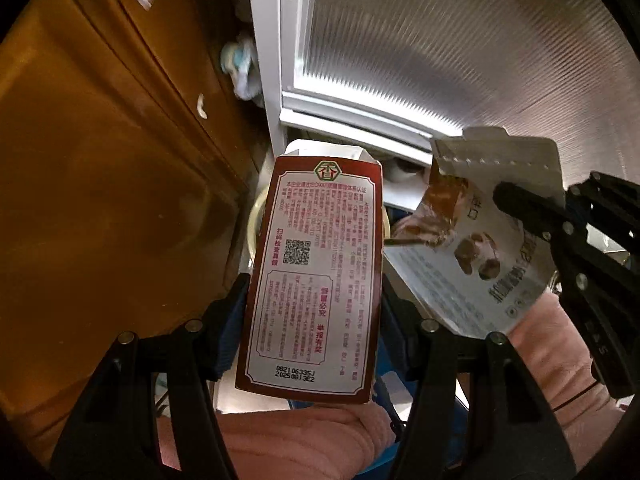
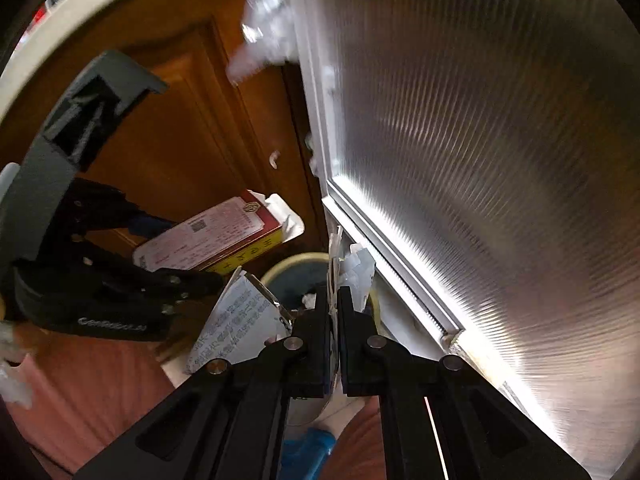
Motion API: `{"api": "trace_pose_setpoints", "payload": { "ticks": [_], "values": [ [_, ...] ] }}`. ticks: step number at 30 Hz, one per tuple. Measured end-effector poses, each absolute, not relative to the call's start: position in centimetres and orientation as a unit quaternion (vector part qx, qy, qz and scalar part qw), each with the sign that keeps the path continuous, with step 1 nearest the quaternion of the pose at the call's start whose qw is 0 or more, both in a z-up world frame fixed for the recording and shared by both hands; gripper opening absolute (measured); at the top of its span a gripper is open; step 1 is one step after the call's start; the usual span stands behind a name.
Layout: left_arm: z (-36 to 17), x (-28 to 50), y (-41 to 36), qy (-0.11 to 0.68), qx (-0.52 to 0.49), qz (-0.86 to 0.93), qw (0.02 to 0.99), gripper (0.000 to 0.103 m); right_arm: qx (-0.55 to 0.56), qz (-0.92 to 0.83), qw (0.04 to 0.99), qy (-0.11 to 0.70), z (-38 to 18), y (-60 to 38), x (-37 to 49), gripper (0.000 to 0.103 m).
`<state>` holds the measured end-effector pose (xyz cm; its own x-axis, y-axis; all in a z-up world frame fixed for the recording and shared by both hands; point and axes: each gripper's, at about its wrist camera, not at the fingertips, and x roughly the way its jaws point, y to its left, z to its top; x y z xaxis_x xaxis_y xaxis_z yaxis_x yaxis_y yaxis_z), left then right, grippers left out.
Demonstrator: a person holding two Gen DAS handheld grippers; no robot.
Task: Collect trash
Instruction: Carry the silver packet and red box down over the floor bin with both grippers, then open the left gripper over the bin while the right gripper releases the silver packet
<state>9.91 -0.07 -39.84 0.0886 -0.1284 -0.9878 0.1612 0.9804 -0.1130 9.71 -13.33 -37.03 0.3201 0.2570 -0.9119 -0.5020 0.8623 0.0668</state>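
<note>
Pink sleeves (image 1: 304,436) framed the left gripper (image 1: 310,312), jaws clamped across a light, stiff red carton (image 1: 312,276), best held by its flat sides. From the right wrist, the right gripper (image 2: 334,312) pinched limp wrappers (image 2: 352,276), jaws closed, over a round bin (image 2: 296,276) on the floor.

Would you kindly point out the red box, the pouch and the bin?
Red box (image 1: 316,276), left wrist view: printed label face.
Pouch (image 1: 486,264), left wrist view: printed front.
Bin (image 2: 298,258), right wrist view: pale rim.
</note>
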Motion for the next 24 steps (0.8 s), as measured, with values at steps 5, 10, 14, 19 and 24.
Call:
{"api": "trace_pose_setpoints", "payload": {
  "ticks": [5, 10, 14, 19, 24],
  "values": [
    [-41.6, 11.0, -0.7, 0.685, 0.016, -0.111, 0.72, 0.057, -0.119, 0.231, 0.79, 0.555, -39.9, -13.1, 11.9, 0.003],
    [-42.7, 11.6, -1.3, 0.697, 0.025, -0.117, 0.707, 0.057, -0.115, 0.234, 0.777, 0.574, -42.2, -12.8, 13.5, 0.004],
    [-44.0, 12.3, -2.0, 0.702, 0.037, -0.121, 0.701, 0.059, -0.11, 0.233, 0.77, 0.584, -43.2, -12.6, 14.7, 0.009],
    [-43.9, 12.1, -2.2, 0.701, 0.047, -0.115, 0.703, 0.078, -0.098, 0.245, 0.77, 0.581, -43.0, -11.9, 15.8, 0.028],
    [-43.3, 12.1, -1.8, 0.695, 0.043, -0.105, 0.711, 0.078, -0.082, 0.251, 0.773, 0.577, -42.2, -11.6, 15.2, 0.03]
  ]
}}
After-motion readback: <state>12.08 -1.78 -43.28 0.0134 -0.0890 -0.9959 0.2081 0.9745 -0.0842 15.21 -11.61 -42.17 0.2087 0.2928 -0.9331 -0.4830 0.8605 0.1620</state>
